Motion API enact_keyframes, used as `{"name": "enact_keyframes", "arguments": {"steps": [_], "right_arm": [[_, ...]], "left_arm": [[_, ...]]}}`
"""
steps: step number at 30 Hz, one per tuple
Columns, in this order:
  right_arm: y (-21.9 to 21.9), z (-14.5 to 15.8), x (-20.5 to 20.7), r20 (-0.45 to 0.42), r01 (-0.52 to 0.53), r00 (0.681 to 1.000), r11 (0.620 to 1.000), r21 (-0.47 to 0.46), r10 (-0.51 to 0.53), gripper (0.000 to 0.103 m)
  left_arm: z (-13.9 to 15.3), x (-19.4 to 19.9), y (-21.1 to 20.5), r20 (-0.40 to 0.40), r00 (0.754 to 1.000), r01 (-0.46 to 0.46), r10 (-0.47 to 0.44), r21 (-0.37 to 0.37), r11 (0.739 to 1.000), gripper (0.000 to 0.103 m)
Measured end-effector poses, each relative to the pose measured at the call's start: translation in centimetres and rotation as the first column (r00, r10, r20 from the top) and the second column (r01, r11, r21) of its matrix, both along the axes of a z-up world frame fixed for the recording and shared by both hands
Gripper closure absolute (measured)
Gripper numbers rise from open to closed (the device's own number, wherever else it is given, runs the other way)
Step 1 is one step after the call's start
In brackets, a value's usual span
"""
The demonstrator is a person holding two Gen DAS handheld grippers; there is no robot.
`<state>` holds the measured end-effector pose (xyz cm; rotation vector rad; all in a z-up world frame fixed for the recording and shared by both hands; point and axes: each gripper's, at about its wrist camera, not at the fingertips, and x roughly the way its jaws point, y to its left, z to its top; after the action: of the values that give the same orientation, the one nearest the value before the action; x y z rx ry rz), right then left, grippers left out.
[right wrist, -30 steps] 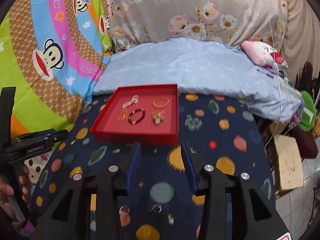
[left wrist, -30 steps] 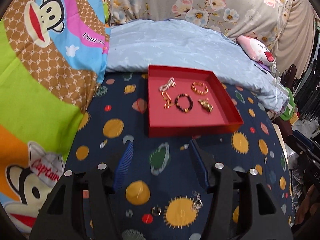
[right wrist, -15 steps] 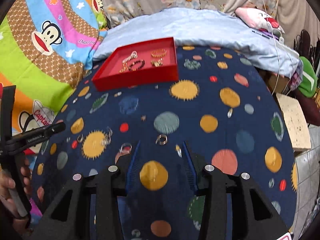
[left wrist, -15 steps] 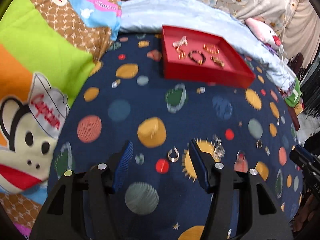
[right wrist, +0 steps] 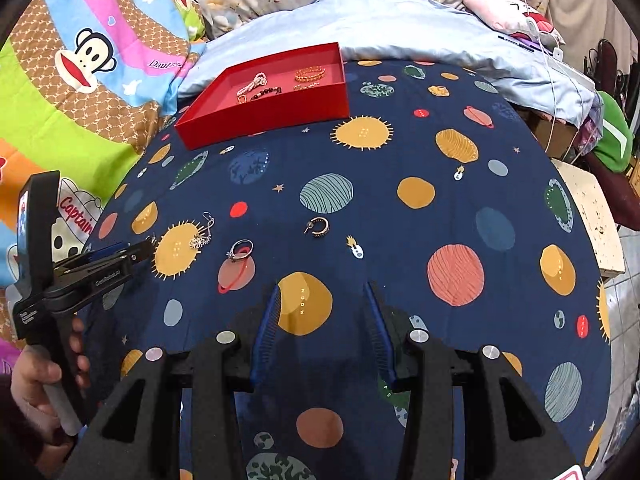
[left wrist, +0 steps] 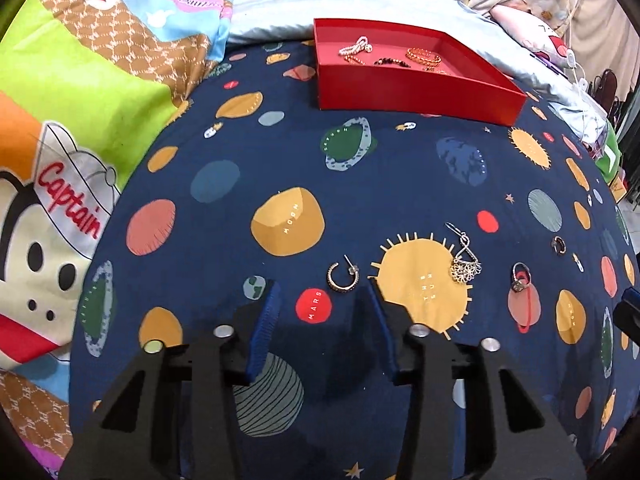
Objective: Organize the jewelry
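Both grippers hang low over the navy planet-print bedspread, empty, with their blue-padded jaws spread wide. The left gripper sits just short of a hoop earring that lies beside the red "Mars" dot, slightly ahead of the gap between the fingers and not touched by them. To its right on the cloth, across the yellow sun print, lies a silver dangle earring with a flower cluster, then a ring with a stone on the pink ringed planet, and further toward the right edge a small dark hoop. The right gripper hovers above the "Moon" print, well apart from the gold hoop earring ahead of it; the ring and dangle earring lie to its left, near the tip of the left gripper. The red tray rests at the far edge of the bedspread against the pale blue pillow, and holds a pearl piece, a dark bead bracelet and a gold bracelet.
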<state>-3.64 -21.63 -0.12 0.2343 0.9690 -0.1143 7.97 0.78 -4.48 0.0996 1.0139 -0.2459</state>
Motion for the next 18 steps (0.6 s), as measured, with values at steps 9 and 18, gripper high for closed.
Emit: {"name": "enact_keyframes", "arguments": {"steps": [9,18], "right_arm": [[0.1,-0.8,1.0,-0.011,-0.004,1.0,1.0,0.006,0.004,0.061],[-0.2,-1.5,3.7,-0.002,-0.002,1.0,1.0,0.003,0.002,0.061]], "left_arm": [[-0.2,0.1,0.0,0.021,1.0,-0.008,0.009,-0.017,1.0,0.083],[0.0,0.4,0.2,-0.008,1.0,-0.003,0.002,-0.062,0.998,0.094]]}}
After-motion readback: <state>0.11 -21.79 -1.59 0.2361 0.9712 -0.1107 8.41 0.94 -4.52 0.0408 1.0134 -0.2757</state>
